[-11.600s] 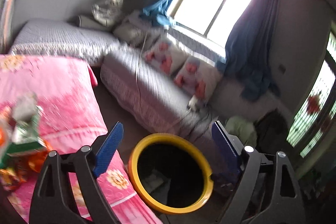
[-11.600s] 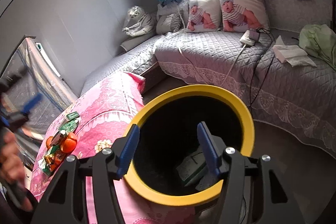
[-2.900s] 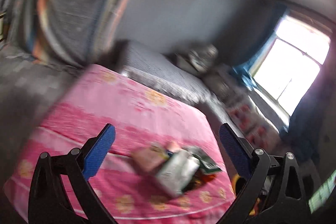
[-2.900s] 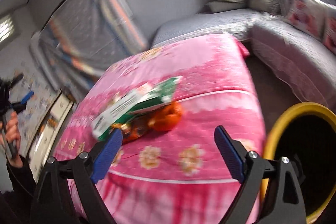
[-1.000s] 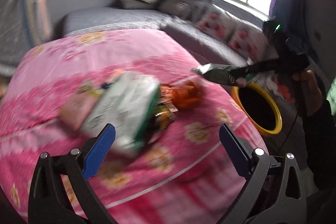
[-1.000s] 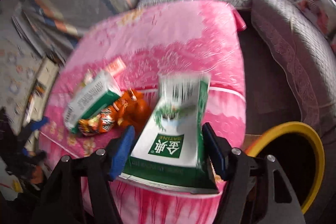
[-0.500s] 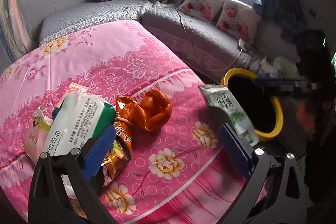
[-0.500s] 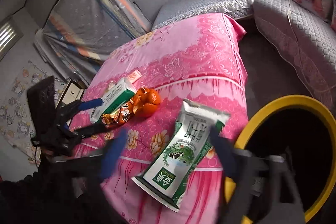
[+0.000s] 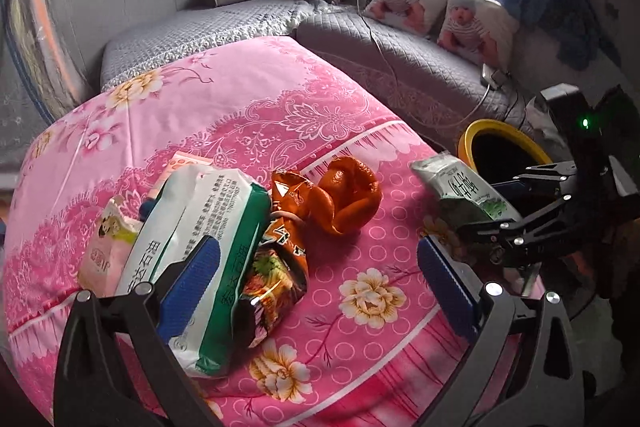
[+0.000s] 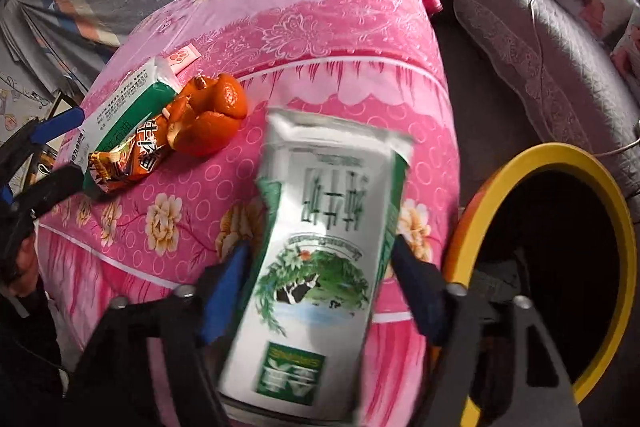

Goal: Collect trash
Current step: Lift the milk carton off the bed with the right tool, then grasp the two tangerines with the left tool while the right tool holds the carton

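Milk carton [image 10: 320, 267] has swung beside the yellow-rimmed bin [image 10: 560, 163].

One milk carton [image 10: 320, 267], one white-and-green wrapped pack [image 9: 200, 239], one orange noodle packet [image 9: 276, 267], one tangerine peel [image 9: 344, 199], one small pale snack pouch [image 9: 106, 247] and one pink-and-white flat packet [image 9: 180, 165] make six pieces of trash. There is one yellow-rimmed bin [image 10: 592, 179], two baby-print pillows [image 9: 400, 1] and two grippers.
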A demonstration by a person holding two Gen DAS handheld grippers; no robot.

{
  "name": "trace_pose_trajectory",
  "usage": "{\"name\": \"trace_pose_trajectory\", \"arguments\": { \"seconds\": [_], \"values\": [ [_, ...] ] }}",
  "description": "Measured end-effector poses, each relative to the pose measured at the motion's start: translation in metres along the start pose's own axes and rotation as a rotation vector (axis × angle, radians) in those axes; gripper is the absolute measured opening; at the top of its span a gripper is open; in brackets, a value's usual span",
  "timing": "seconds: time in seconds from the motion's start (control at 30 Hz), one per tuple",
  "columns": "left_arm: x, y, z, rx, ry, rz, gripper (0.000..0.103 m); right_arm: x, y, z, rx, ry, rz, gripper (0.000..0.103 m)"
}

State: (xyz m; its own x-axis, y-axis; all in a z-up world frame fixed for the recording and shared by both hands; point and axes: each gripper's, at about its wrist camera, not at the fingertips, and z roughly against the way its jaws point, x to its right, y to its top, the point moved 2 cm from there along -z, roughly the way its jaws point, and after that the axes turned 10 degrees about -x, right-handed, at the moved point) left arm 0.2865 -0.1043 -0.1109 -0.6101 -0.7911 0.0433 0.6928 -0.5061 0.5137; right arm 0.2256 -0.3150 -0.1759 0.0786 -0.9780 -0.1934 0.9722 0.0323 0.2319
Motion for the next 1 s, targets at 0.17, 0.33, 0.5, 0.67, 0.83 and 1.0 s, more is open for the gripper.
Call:
{"name": "trace_pose_trajectory", "arguments": {
  "seconds": [0.17, 0.33, 0.5, 0.67, 0.83, 1.0],
  "values": [
    [0.016, 0.015, -0.014, -0.013, 0.029, -0.063, 0.094, 0.003, -0.004, 0.001, 0.028, 0.015, 0.019, 0.052],
    [0.033, 0.034, -0.04, -0.087, 0.038, -0.128, 0.079, 0.032, -0.02, 0.024, 0.106, 0.123, -0.044, 0.051],
    [0.055, 0.047, -0.066, -0.145, 0.056, -0.186, 0.075, 0.067, -0.053, 0.059, 0.219, 0.2, -0.132, 0.051],
    [0.054, 0.052, -0.092, -0.192, 0.117, -0.173, 0.06, 0.086, -0.086, 0.078, 0.269, 0.226, -0.18, 0.051],
    [0.042, 0.056, -0.093, -0.175, 0.146, -0.128, 0.029, 0.091, -0.105, 0.096, 0.321, 0.255, -0.198, 0.052],
    [0.033, 0.054, -0.06, -0.094, 0.06, -0.071, 0.026, 0.088, -0.108, 0.107, 0.349, 0.292, -0.197, 0.052]
  ]
}}
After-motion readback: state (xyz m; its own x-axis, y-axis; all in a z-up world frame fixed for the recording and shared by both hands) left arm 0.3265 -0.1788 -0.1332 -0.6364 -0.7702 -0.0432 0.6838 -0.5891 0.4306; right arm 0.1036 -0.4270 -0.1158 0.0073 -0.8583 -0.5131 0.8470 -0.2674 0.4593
